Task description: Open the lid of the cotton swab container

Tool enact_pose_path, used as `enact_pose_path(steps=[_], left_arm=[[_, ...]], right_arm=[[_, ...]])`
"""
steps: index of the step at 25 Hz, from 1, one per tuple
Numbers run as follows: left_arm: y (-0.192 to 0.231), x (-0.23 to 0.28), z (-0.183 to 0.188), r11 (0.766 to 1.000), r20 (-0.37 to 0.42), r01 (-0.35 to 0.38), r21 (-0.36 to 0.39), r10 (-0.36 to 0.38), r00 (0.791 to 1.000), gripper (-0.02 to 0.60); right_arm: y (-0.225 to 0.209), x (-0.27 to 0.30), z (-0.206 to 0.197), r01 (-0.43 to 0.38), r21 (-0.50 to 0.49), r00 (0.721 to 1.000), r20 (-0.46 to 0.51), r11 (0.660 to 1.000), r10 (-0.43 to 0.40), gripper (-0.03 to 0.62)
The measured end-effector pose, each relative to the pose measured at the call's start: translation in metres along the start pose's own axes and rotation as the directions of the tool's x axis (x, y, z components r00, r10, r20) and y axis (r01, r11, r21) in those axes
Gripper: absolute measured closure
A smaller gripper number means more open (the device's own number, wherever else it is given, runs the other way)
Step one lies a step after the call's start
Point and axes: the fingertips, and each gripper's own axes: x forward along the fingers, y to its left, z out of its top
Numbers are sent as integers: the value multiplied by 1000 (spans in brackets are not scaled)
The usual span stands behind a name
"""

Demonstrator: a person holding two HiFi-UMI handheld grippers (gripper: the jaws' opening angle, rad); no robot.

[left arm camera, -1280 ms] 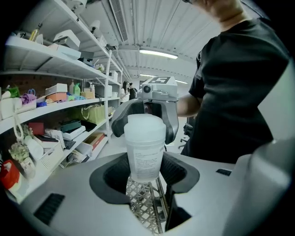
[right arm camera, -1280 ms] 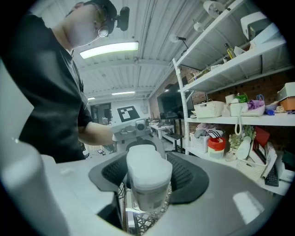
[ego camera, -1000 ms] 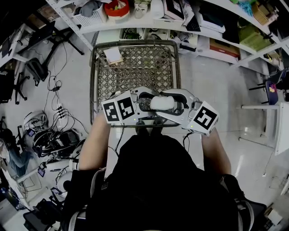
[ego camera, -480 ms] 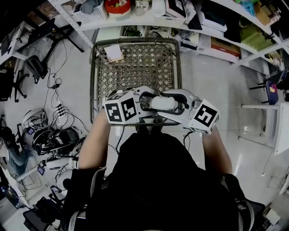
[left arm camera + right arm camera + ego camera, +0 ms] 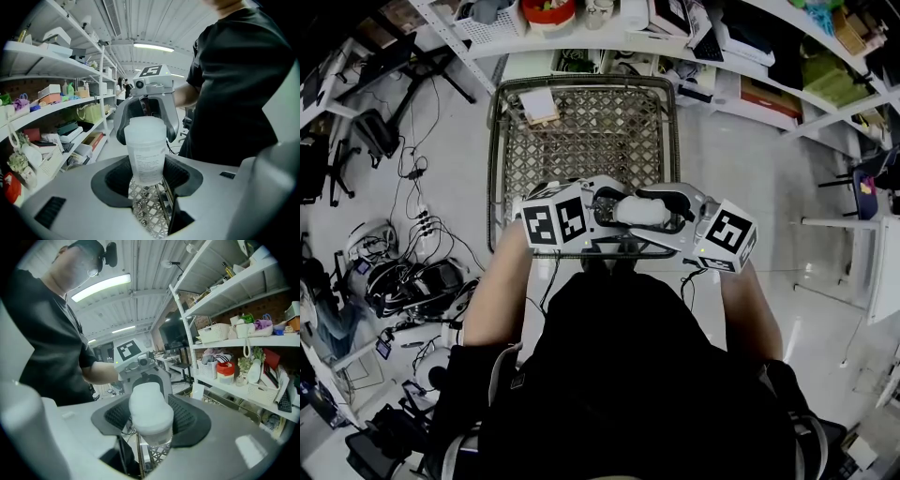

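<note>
A translucent cotton swab container (image 5: 636, 211) with a white lid hangs in the air in front of the person, lying sideways between my two grippers. The left gripper (image 5: 602, 212) is shut on its labelled body (image 5: 146, 154), which sits between the black pads. From the opposite side, the right gripper (image 5: 666, 210) is shut on the rounded white lid (image 5: 150, 409). In the left gripper view my left gripper (image 5: 147, 177) looks straight at the right gripper's jaws. The right gripper (image 5: 150, 422) faces the left one likewise. The lid sits on the container.
A wire shopping cart (image 5: 581, 141) stands just below and ahead of the grippers, with a small packet (image 5: 539, 108) in its far left corner. Stocked shelves (image 5: 609, 28) run behind it. Cables and gear (image 5: 403, 272) lie on the floor at the left.
Both grippers with the container have shifted very slightly to the right and up in the head view. Both grips look the same.
</note>
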Motion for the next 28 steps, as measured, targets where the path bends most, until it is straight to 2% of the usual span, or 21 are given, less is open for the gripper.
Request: enact_pose_path(steps=[9, 11, 14, 16, 20, 28], left_arm=[[-5, 5, -6, 999, 10, 28, -34, -28, 1000, 382], [-4, 5, -4, 997, 41, 39, -67, -36, 999, 382], [-1, 0, 2, 995, 79, 36, -95, -29, 996, 383], [1, -1, 4, 996, 71, 27, -86, -21, 997, 383], [1, -4, 9, 997, 82, 22, -79, -15, 997, 383], [3, -4, 8, 1000, 56, -15, -16, 16, 998, 383]], right_arm=[[-1, 0, -7, -29, 88, 1000, 13, 996, 28, 336], [-2, 1, -4, 2, 66, 1000, 24, 998, -4, 336], [-3, 2, 8, 67, -25, 996, 60, 997, -65, 335], [-3, 2, 12, 76, -59, 995, 64, 995, -72, 335], [-2, -1, 16, 71, -53, 994, 85, 996, -67, 335], [0, -2, 14, -10, -32, 999, 42, 999, 11, 339]])
